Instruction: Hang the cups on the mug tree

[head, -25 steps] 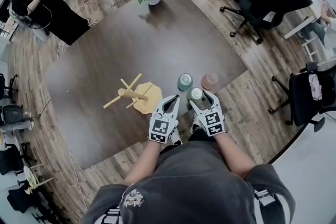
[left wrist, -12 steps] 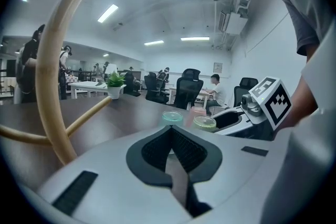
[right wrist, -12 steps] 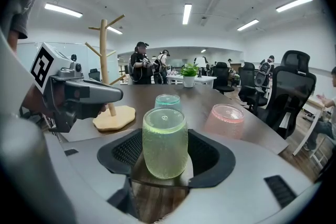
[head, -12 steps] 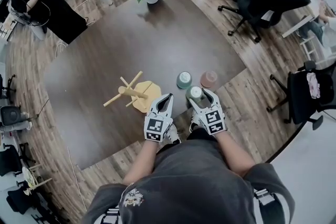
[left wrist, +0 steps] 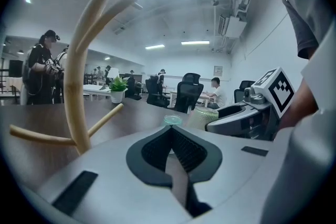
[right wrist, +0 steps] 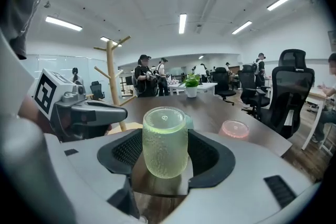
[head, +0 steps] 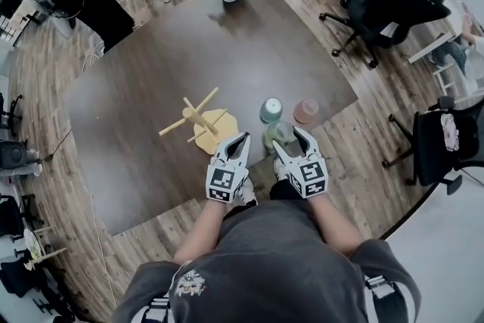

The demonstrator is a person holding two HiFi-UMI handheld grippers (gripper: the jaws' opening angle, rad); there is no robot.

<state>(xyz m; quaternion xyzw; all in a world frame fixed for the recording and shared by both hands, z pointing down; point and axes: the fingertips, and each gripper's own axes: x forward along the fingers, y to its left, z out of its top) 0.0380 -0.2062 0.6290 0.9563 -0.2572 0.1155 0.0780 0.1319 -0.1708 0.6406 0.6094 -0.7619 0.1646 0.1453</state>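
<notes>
Standing on the dark table (head: 151, 87) at 3 o'clock from the mug tree (head: 198, 119), the pebbled, translucent green cup (right wrist: 165, 141) is pinched by the right gripper (right wrist: 167, 152), any handle out of sight, while the left gripper (left wrist: 169, 136) is pressed together, empty.

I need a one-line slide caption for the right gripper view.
Right gripper clasps a green cup; mug tree behind at left, pink cup at right.

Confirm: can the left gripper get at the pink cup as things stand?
Probably not directly. The right gripper, with the green cup between its tongs, lies between the left gripper and the pink cup. The left tongs are also shut.
</notes>
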